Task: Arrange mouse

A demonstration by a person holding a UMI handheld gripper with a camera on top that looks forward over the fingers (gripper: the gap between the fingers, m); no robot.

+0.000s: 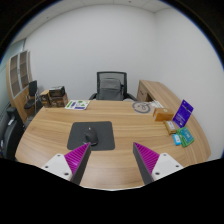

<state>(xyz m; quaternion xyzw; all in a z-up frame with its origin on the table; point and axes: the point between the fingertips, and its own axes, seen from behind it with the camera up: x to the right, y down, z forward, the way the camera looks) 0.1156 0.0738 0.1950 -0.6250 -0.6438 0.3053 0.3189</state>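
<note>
A dark grey mouse pad (pixel 90 131) lies on the wooden desk (pixel 120 128), just ahead of my left finger. A small black mouse (pixel 92 141) appears to sit on the pad's near edge, close to the left fingertip (pixel 86 150). My gripper (pixel 112 149) hovers over the desk's near edge. It is open, its purple pads are wide apart, and only bare desk shows between them. The mouse is ahead and left of the gap, not between the fingers.
A black office chair (pixel 110 84) stands behind the desk. A blue-purple box (pixel 183 112), a green packet (pixel 180 138) and a round object (pixel 143 105) sit on the right side. Boxes (pixel 55 97) and papers (pixel 77 103) lie at the back left.
</note>
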